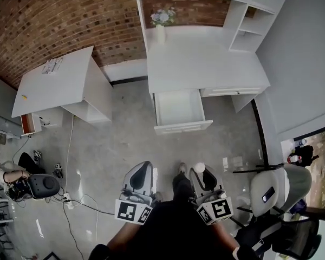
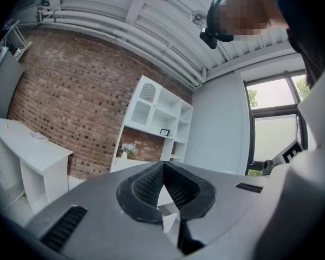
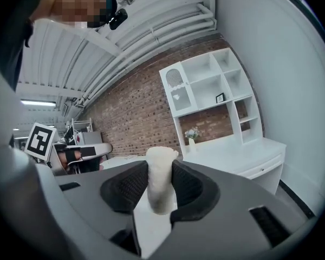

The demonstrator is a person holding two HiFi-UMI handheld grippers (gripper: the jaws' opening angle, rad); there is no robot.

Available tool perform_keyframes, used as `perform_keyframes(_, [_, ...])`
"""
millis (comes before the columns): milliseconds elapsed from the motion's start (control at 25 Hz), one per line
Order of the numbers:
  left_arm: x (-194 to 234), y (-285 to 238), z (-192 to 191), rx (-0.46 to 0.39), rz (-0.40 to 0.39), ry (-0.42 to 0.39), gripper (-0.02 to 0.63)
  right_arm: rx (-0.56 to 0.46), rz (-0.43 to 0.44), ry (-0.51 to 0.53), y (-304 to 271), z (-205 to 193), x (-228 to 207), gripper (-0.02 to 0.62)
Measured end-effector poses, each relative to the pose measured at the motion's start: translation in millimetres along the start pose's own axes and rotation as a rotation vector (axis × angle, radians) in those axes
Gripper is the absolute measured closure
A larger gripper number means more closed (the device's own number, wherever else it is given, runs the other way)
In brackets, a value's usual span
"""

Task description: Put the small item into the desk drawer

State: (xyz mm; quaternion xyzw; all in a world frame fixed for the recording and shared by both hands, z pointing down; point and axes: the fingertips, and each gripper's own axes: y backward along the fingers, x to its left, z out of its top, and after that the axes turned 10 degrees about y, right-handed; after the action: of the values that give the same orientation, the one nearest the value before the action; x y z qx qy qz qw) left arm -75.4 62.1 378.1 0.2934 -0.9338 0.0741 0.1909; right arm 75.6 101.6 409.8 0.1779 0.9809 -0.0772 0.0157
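Note:
The white desk [image 1: 206, 64] stands ahead against the brick wall, with its left drawer [image 1: 179, 108] pulled out and showing a bare white inside. My right gripper [image 1: 201, 173] is held low near my body, well short of the drawer, and is shut on a small white item [image 1: 199, 167]. In the right gripper view the white item [image 3: 160, 180] stands upright between the black pads [image 3: 192, 186] of the right gripper [image 3: 160, 186]. My left gripper [image 1: 143, 172] hangs beside it; the left gripper [image 2: 163, 169] is shut with nothing between its pads.
A second white table [image 1: 57, 83] stands at the left. A grey office chair [image 1: 276, 187] is close on my right. A vase of flowers [image 1: 161, 23] and a shelf unit [image 1: 252, 15] sit on the desk. Cables [image 1: 76, 199] lie on the floor beside a seated person [image 1: 5, 175].

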Motion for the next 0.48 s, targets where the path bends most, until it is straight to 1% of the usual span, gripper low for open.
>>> perform_keyframes(200, [-4,-68,14,-0.02,0.04,-0.019,0.583,-0.019,0.049,0.011,-41,20,-60,0.448])
perform_keyframes(360, [-9,-104,19,-0.036,0.075,-0.035,0.583,-0.018,0.082,0.01,-69,26,-98,0.448])
perform_keyframes(480, [-9,-125,13,-0.019,0.102,-0.035,0.583,0.001,0.107,0.006,-87,24,-118,0.448])
